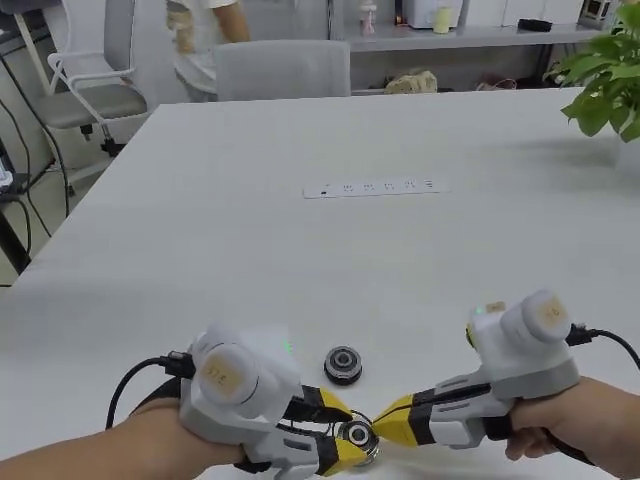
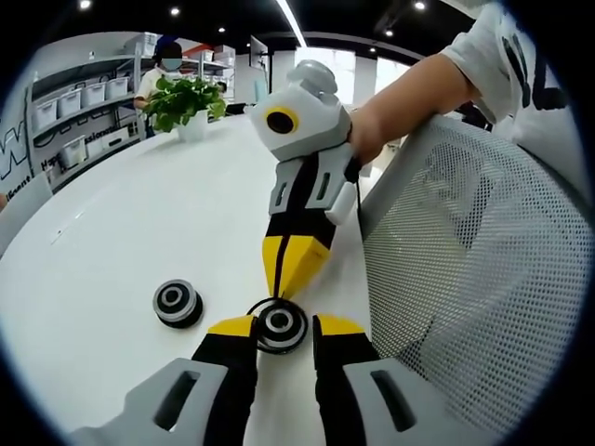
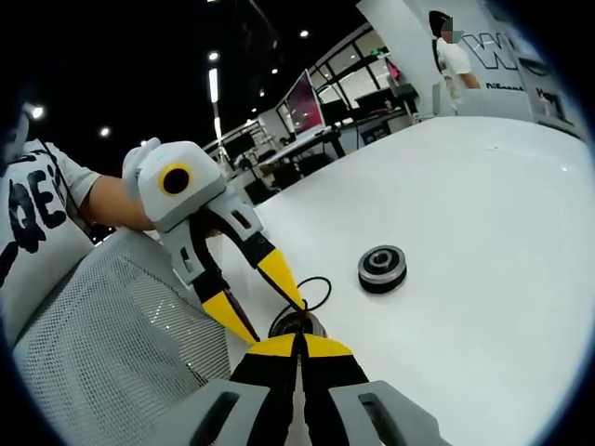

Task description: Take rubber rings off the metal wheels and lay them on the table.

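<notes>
Rubber ring [image 3: 329, 290], part-peeled (a loose black loop), hangs off the wheel [image 1: 357, 436] clamped in the left gripper's [image 2: 284, 327] jaws just above the table [image 1: 300, 250], the right gripper's [image 3: 299, 346] jaws pinching it; next, probably pull clear.

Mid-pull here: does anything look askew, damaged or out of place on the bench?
Only the rubber ring: it bulges out as a loose loop, half off the held wheel between the left gripper and right gripper. That fits the pull. The second wheel lies flat on the table, apart.
</notes>
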Demonstrator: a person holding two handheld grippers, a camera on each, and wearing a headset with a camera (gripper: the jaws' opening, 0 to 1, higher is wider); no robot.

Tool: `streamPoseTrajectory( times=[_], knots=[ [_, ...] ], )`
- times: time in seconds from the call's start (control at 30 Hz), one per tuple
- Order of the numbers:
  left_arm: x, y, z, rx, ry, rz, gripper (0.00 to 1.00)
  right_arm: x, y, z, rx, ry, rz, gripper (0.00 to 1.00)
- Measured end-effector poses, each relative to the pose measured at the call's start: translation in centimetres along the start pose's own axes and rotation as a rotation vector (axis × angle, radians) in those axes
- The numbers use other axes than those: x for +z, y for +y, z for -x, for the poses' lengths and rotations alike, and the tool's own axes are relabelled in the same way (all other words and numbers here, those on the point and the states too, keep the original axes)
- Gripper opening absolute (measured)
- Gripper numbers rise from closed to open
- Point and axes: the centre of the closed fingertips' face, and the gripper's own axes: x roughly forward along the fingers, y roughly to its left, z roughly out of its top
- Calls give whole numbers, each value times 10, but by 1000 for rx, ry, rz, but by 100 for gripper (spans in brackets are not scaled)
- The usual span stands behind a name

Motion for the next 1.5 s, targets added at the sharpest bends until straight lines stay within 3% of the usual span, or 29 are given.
streamPoseTrajectory(
  times=[0.27, 0.97, 1.17, 1.5],
  knots=[
    [6, -6, 10, -10, -22, -8, 23, 1, 0, 1, 6, -7, -5, 0],
    [23, 1, 42, 55, -118, 33, 36, 6, 3, 3, 14, -18, -11, 0],
    [21, 4, 52, 75, -131, 44, 38, 8, 3, 5, 14, -25, -13, 0],
    [6, 16, 75, 141, -146, 82, 41, 16, 3, 6, 8, -46, -20, 0]
  ],
)
